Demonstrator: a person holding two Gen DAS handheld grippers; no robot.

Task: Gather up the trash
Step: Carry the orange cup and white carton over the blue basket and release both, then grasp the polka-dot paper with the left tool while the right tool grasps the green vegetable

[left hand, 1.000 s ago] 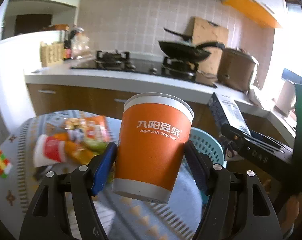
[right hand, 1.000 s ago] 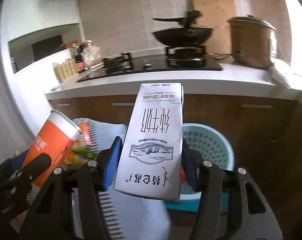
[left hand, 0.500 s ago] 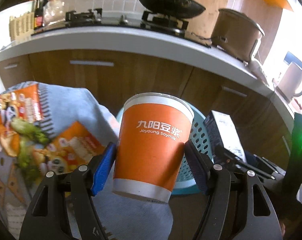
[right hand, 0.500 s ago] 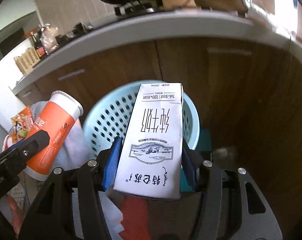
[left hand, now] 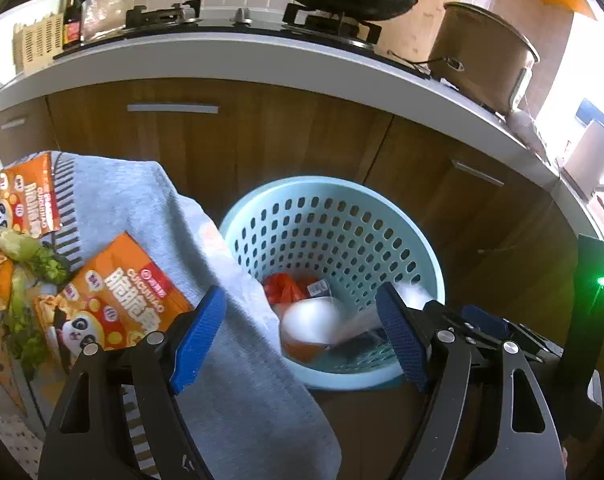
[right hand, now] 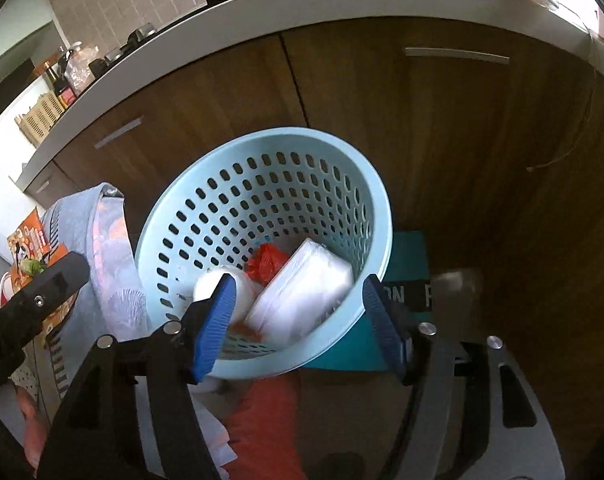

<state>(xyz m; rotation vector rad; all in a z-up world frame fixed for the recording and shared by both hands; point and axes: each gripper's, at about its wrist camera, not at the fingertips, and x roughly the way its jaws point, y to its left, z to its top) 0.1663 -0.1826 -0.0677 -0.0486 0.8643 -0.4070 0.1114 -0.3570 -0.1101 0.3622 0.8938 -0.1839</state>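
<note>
Two grippers hang over the same pale blue basket [left hand: 382, 216], and both pairs of fingers are spreading apart with nothing between them. Through the left wrist camera I see my left gripper [left hand: 302, 336] pointing steeply down at the basket's near rim; inside lie a red bag [left hand: 282, 286], the orange cup [left hand: 310, 328] lying on its side with its white end toward me, and a blurred white shape beside it. To the left of the basket a grey cloth [left hand: 150, 216] droops off the bench, carrying snack packets [left hand: 118, 304] and green vegetable scraps [left hand: 34, 256] that I judge are the trash left to collect. Through the right wrist camera my right gripper [right hand: 298, 320] frames the basket [right hand: 174, 220] from above, with the white milk carton [right hand: 302, 292] propped aslant against the wall by the cup [right hand: 218, 284]. What worries me (from this distance) is the draped cloth: its edge overlaps the basket rim, so a careless swing back toward the packets could snag it and drag everything off. The basket is light and tilted in view; bumping its rim with a finger may tip it.
</note>
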